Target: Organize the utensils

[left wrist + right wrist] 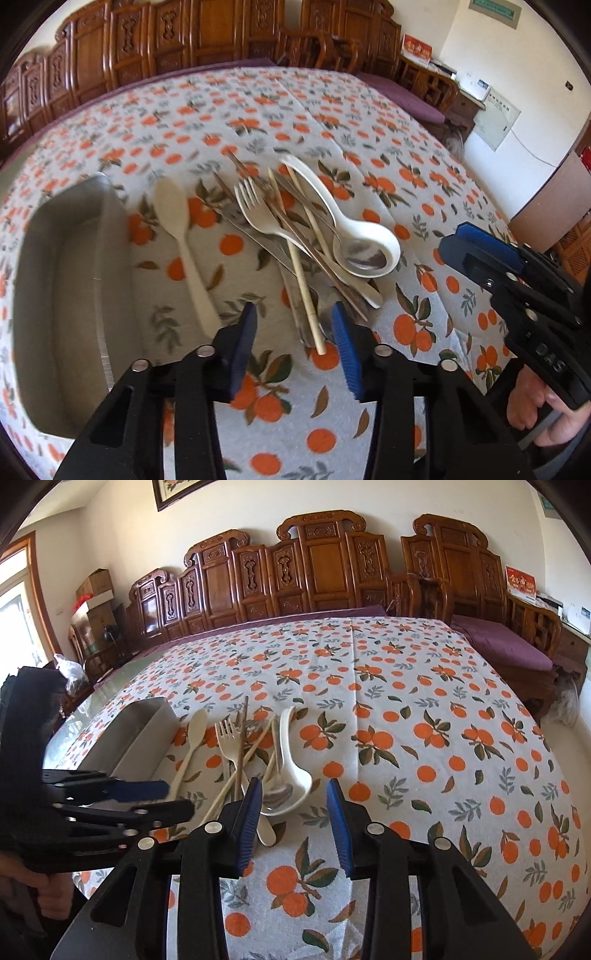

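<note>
Orange-print tablecloth [406, 701] before carved wooden benches [314, 565], metal tray [74, 295] beside piled utensils [295, 236], left gripper [293, 354] and right gripper [293, 823] hovered low, both released, empty.

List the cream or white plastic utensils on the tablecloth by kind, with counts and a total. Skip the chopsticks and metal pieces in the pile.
Cream spoon, lying alone beside the metal tray: 1
Cream fork, in the pile: 1
White soup spoon, in the pile: 1
Total: 3

A domestic living room is indicated by carved wooden benches [314, 565] with purple cushions [506, 642], a framed picture [177, 491], and an orange-print tablecloth [424, 738] on the surface.
</note>
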`<action>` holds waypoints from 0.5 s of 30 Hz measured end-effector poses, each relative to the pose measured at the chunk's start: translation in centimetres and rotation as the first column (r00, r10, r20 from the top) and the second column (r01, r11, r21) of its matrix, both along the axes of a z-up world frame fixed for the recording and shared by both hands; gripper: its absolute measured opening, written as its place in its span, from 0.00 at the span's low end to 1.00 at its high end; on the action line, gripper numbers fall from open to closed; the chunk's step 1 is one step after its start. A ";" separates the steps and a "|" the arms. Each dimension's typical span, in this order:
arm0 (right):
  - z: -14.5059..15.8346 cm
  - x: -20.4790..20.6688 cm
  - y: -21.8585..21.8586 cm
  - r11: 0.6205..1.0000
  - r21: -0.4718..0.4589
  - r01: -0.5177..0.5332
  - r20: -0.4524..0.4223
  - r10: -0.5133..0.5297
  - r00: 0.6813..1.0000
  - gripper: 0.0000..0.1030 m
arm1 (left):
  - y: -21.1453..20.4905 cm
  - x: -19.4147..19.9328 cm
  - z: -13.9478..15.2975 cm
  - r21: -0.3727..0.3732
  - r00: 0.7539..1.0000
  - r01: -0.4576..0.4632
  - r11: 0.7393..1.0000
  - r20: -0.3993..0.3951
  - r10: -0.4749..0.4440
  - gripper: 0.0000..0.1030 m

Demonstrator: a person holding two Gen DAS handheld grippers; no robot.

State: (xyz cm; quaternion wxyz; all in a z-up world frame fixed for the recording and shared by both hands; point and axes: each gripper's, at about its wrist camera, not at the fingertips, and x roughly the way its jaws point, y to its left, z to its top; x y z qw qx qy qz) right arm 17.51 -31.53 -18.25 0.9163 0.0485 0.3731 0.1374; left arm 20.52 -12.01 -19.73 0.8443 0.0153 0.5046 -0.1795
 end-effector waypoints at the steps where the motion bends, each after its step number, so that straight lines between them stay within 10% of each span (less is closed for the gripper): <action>1: -0.1 0.0 0.0 1.000 -0.003 -0.001 -0.001 0.001 1.000 0.38 | -0.1 0.2 -0.4 -0.005 1.000 -0.001 1.000 -0.012 0.001 0.36; 15: -0.7 0.0 0.4 1.000 -0.018 -0.019 -0.006 0.019 1.000 0.38 | 0.6 0.0 -0.5 -0.063 0.998 -0.007 0.998 -0.056 0.004 0.04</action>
